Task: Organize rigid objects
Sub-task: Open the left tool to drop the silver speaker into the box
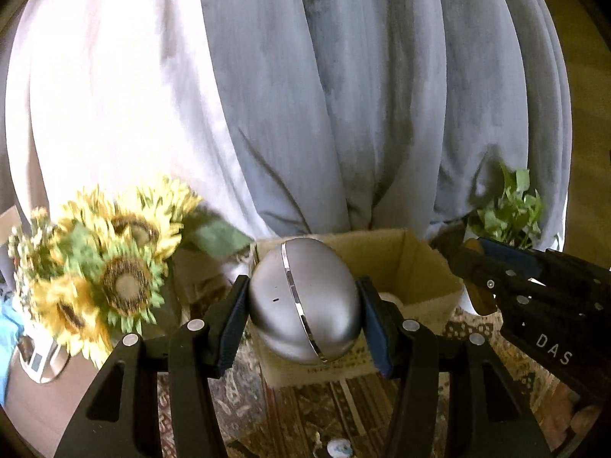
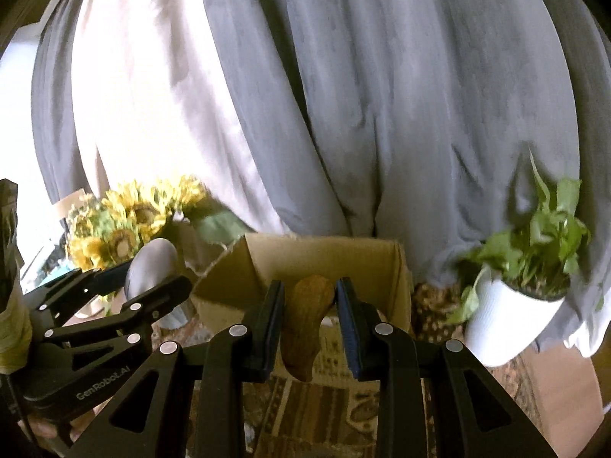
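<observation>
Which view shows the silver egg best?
Left wrist: the silver egg fills the centre, clamped in the left gripper, seam visible. Right wrist shows only a blurred part at left, behind that gripper.

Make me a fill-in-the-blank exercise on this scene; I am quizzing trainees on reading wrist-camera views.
1. The left gripper is shut on a smooth ____-coloured egg-shaped metal object.
2. The right gripper clamps a brown, peanut-shaped ____ piece.
3. Beyond both grippers stands an open ____ box.
4. The leafy green plant grows in a ribbed ____ pot.

Missing words: silver; wooden; cardboard; white
</observation>
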